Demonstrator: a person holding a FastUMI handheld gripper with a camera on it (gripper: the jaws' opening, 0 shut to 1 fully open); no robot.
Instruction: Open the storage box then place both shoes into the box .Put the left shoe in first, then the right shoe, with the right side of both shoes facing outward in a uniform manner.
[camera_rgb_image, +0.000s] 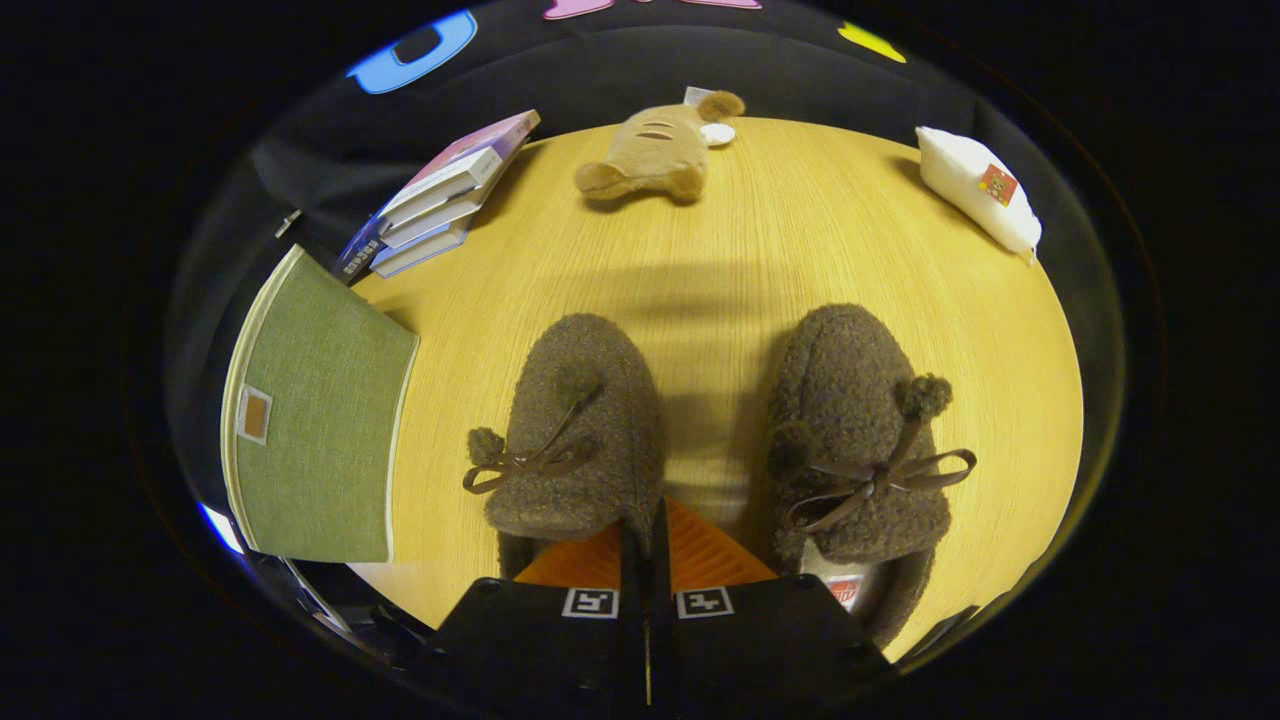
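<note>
While the gripper (645, 545) hangs low over the round pale wooden table (760, 250), its two fingers are pressed together with no visible gap between them and nothing held. Their tips sit over the rear edge of the fuzzy brown slipper on the left (580, 440), at the inner side of its heel opening; whether they touch the fabric cannot be told.

Beside it, with a strip of bare tabletop between, lies the fuzzy brown slipper on the right (860, 440). Both slippers point away from the fingers, toes toward the far side of the table, and each has a thin brown ribbon bow with small pompoms across its top. A pale insole with a small red mark shows in the heel opening of the right-hand one.

Left of the slippers and apart from them lies the green fabric storage box (315, 430), its flat lid with pale piping and a small tan patch closed.

Beyond the box, at the table's far left rim, is a slanted stack of books (440, 195). A tan plush toy animal (655, 150) lies at the far edge, well beyond the slippers, and a white pillow-shaped packet with a small red label (980, 190) rests at the far right rim. None of these lies between the slippers and the box.
</note>
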